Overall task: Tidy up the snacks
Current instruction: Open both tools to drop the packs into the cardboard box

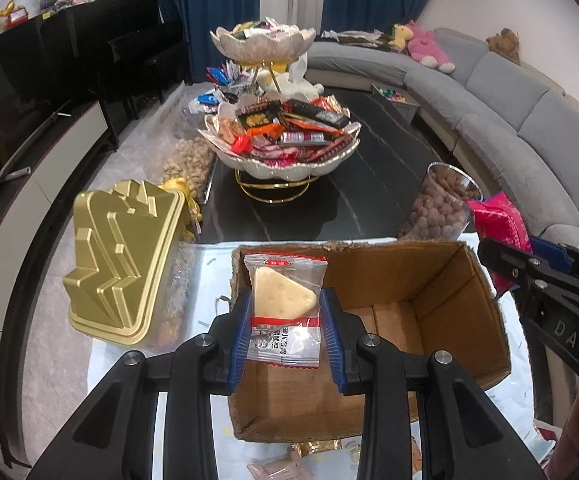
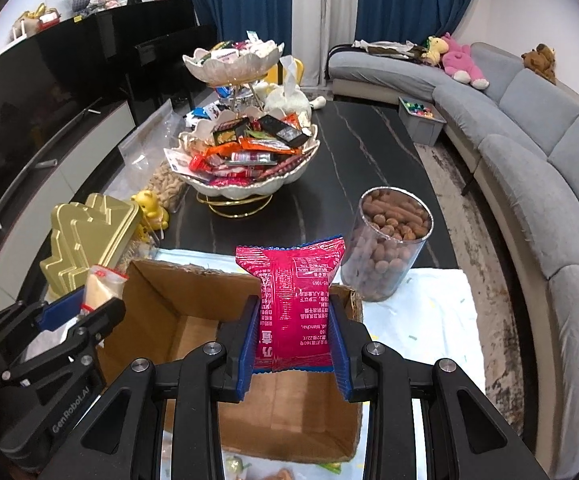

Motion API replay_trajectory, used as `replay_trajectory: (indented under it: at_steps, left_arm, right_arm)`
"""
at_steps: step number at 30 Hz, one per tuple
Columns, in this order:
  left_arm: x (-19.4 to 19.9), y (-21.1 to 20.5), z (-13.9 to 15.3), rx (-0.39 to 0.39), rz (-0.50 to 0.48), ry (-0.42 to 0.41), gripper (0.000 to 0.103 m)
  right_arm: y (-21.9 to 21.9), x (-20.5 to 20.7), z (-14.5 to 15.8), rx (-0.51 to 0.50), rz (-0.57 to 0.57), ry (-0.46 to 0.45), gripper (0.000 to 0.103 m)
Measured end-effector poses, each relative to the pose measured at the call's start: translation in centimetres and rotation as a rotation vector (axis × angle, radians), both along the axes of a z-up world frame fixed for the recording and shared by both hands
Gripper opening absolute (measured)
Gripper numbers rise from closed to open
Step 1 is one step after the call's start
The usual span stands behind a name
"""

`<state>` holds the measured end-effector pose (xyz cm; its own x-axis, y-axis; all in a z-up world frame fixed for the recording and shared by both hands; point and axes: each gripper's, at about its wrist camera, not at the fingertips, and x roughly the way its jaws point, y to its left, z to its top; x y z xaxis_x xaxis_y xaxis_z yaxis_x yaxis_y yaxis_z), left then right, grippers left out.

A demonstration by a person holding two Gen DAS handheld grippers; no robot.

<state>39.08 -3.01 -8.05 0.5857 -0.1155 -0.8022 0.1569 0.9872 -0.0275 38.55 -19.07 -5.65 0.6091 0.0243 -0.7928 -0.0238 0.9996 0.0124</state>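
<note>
A: How much room is there around the cardboard box (image 1: 441, 292)?

B: It lies open-topped right under both tools, its inside bare. The near rim sits below the fingers, the far rim beyond the fingertips, with torn upper edges. Past the far rim the dark table (image 1: 373, 184) is clear up to the tiered snack stand (image 1: 285, 136).

A: What are the tools doing?

B: The left gripper (image 1: 285, 312) has its blue pads pressed narrow on a clear packet (image 1: 285, 304) holding a pale wedge-shaped snack, upright over the box's left part. The right gripper (image 2: 295, 340) is likewise nipped on a red packet (image 2: 293, 296), upright above the box's right part. Each tool shows at the edge of the other's view.

A: Anything crowding the sides?

B: Left of the left tool, a gold stepped lid (image 1: 121, 260) stands just beside the box. Ahead and right of the right tool, a clear jar of brown nuts (image 2: 389, 244) stands near the box's far right corner. A bag of peanuts (image 2: 167, 188) and a small yellow figure (image 2: 149, 206) lie farther ahead on the left. A grey sofa (image 2: 529, 152) curves round the right side, well apart.

A: Any writing?

B: "DAS" shows on the right tool's body, "GenRobot.AI" on the left one's. The red packet's white print is upside down and too small to read reliably; the clear packet carries dark characters I cannot read.
</note>
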Motion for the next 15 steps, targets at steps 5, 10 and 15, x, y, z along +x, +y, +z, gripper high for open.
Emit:
replay_trajectory:
  at_steps: [5, 10, 15]
  left_arm:
    - [0.4, -0.2, -1.1, -0.003, 0.002, 0.023, 0.033]
    - [0.7, 0.0, -2.1, -0.003, 0.001, 0.048, 0.033]
    - [0.8, -0.1, -2.8, -0.009, -0.009, 0.071, 0.034]
  right_arm:
    - [-0.1, 0.8, -1.4, 0.001, 0.007, 0.027, 0.033]
    - [0.1, 1.2, -2.5, -0.002, 0.014, 0.046, 0.033]
    - [0.1, 1.5, -2.7, 0.004, 0.021, 0.047, 0.034]
